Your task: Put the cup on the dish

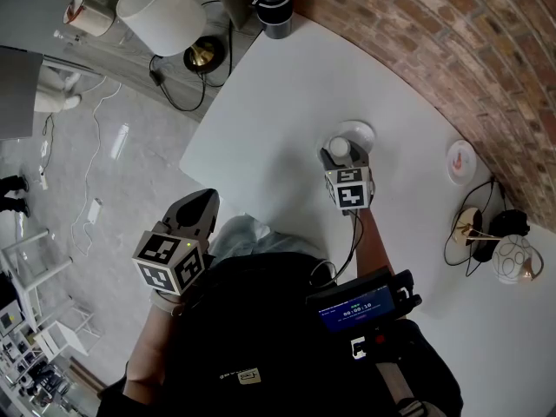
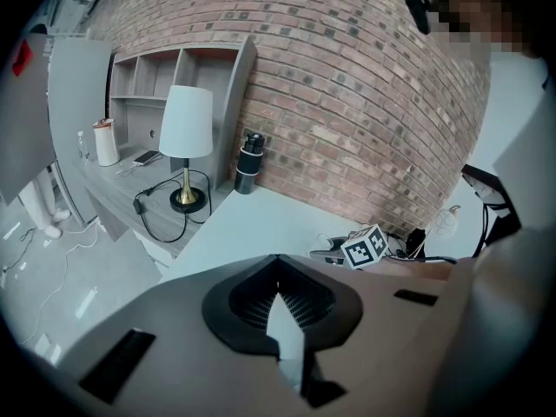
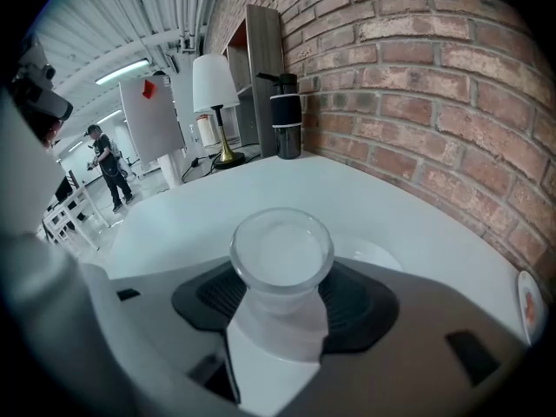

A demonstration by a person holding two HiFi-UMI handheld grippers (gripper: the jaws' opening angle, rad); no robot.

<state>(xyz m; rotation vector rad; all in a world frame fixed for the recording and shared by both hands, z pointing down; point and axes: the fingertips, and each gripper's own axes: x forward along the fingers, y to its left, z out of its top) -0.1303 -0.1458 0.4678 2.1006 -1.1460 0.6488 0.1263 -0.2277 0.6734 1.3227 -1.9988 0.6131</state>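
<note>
A small clear glass cup [image 3: 281,248] stands upright between the dark pads of my right gripper [image 3: 280,278], which is shut on it. In the head view the cup [image 1: 340,148] sits at the near edge of the round white dish [image 1: 360,133] on the white table [image 1: 287,94]; whether it rests on the dish I cannot tell. Part of the dish [image 3: 375,254] shows just behind and right of the cup. My left gripper [image 1: 198,208] hangs off the table's near-left edge, away from both. Its jaws [image 2: 278,278] meet at the tips with nothing between them.
A black-and-silver flask [image 1: 274,5] stands at the table's far end, with a white-shaded lamp [image 1: 161,11] beyond it. A small plate with a red mark [image 1: 460,161] and tangled cables with small objects [image 1: 491,237] lie at the right by the brick wall [image 1: 452,42].
</note>
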